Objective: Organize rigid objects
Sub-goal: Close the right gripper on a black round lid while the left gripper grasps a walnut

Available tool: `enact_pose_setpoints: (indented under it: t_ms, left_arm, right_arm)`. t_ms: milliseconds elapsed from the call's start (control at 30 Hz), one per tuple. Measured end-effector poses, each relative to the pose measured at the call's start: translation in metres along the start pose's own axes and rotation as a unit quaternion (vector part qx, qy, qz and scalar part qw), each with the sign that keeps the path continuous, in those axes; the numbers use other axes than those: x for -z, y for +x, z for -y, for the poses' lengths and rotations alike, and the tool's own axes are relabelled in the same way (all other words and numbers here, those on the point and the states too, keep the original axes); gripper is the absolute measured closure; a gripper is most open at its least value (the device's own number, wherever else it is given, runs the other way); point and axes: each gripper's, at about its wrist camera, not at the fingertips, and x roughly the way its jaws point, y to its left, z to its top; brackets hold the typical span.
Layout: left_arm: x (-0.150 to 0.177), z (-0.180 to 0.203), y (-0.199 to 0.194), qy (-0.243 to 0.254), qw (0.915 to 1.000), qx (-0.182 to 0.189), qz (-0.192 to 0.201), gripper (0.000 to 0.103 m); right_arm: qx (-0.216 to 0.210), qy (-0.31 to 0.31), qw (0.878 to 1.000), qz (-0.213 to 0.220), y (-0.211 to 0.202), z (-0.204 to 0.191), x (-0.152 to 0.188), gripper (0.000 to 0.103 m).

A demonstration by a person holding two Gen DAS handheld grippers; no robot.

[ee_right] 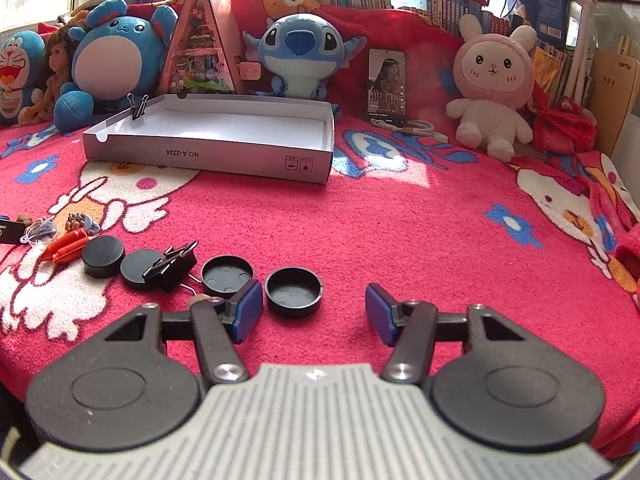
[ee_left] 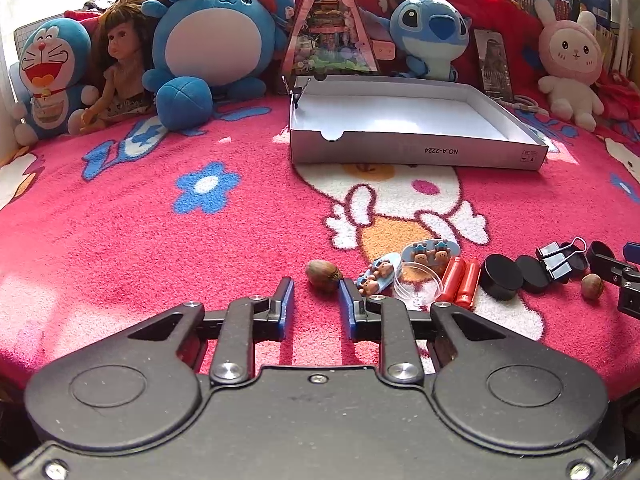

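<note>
Left tool [ee_left: 316,288], jaws narrowly parted and grasping nothing; a brown oval nut [ee_left: 323,275] lies just ahead between its tips on the pink patterned fleece blanket [ee_left: 160,240]. Right tool [ee_right: 314,300], released, jaws wide; a black round plastic cap [ee_right: 294,291] lies between them, nearer the left finger. Far ahead lies the shallow white cardboard box [ee_right: 208,152].

Spread wall to wall, a pink cartoon-print blanket [ee_left: 240,232], bearing an open white box [ee_left: 416,152] at twelve o'clock, plush toys [ee_left: 216,48] behind it, and at four o'clock a nut [ee_left: 323,275], red tubes [ee_left: 460,282], black caps [ee_left: 502,278], binder clips [ee_left: 554,260].
</note>
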Motion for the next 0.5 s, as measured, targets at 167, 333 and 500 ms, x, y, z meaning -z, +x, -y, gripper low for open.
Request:
enact_pose_setpoints:
  t_ms: [167, 333, 500]
  left_arm:
    - [0.0021, -0.0035, 0.0026, -0.002, 1.0, -0.008, 0.002, 0.079]
    - [0.0003, -0.0042, 0.0049, -0.008, 0.9999, -0.011, 0.006, 0.079]
    - [0.0008, -0.0018, 0.0073, -0.005, 0.9998, -0.014, 0.011, 0.079]
  right_arm:
    - [0.003, 0.021, 1.0, -0.001, 0.0007, 0.0065, 0.0021, 0.034]
    - [0.007, 0.014, 1.0, 0.002, 0.0024, 0.0016, 0.0037, 0.037]
    - [0.0, 0.011, 1.0, 0.003, 0.0043, -0.0028, 0.0026, 0.044]
